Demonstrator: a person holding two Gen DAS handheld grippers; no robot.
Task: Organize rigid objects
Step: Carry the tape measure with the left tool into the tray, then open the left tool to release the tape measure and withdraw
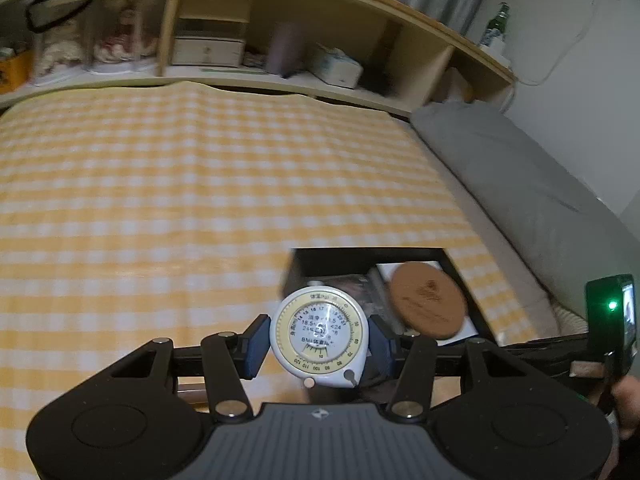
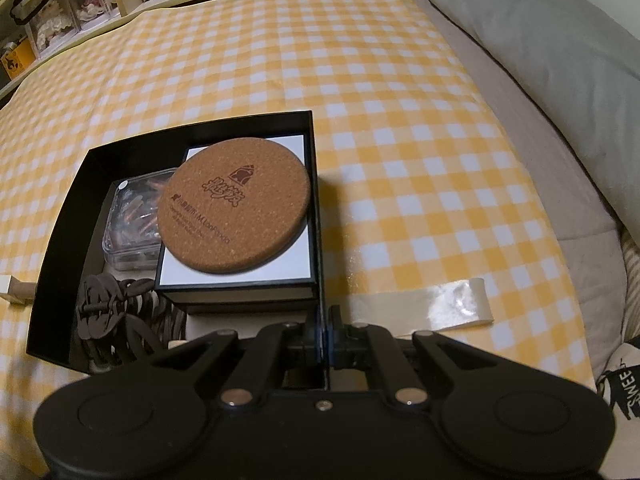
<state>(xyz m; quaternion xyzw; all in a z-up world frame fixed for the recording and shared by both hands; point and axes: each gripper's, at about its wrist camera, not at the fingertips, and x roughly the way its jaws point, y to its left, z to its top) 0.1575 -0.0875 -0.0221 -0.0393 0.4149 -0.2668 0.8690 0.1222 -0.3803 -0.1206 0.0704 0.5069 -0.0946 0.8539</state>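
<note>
Dim, warm indoor light. The shelf (image 1: 208, 52) in the left wrist view is smeared by motion blur; fisheye bending curves both views' edges; tape (image 2: 440, 304) shows glare.

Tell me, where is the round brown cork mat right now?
The cork mat lies on a white-topped box inside the black box, beside the clear case, on the checkered cloth.

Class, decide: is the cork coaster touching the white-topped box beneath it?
Touching. The right wrist view shows the cork coaster lying flat on the white-topped box.
</note>
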